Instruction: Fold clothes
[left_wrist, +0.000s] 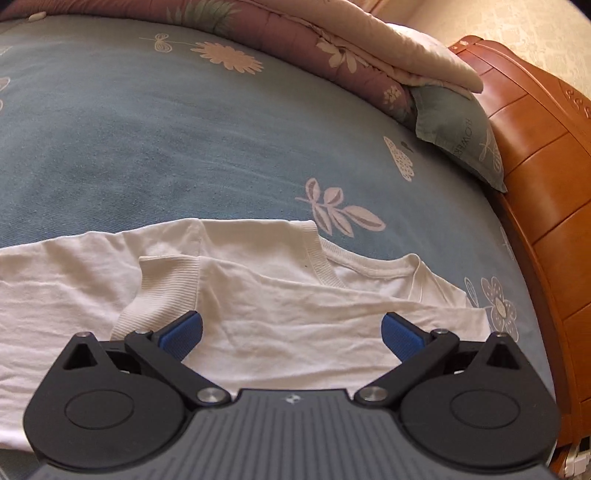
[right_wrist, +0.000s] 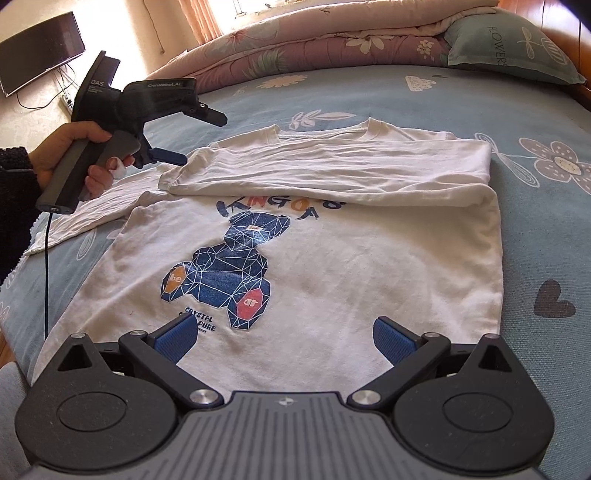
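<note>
A white long-sleeved shirt (right_wrist: 369, 258) with a blue geometric bear print (right_wrist: 229, 273) lies flat on the blue flowered bed sheet (right_wrist: 406, 107). One sleeve (right_wrist: 332, 162) is folded across the chest, its ribbed cuff (right_wrist: 170, 181) at the left. The other sleeve (right_wrist: 92, 210) lies spread out to the left. My right gripper (right_wrist: 284, 332) hovers open over the shirt's lower hem, holding nothing. A hand (right_wrist: 70, 147) holds my left gripper (right_wrist: 195, 138) open just above the folded cuff. In the left wrist view, the left gripper (left_wrist: 291, 328) stands open over the shirt (left_wrist: 277, 295), the cuff (left_wrist: 162, 288) beside its left finger.
A rolled pink flowered quilt (right_wrist: 332, 40) and a green pillow (right_wrist: 509, 48) lie along the far side of the bed. An orange wooden headboard (left_wrist: 535, 147) borders the right side. A television (right_wrist: 37, 48) hangs on the far wall. A black cable (right_wrist: 46, 277) dangles from the left gripper's handle.
</note>
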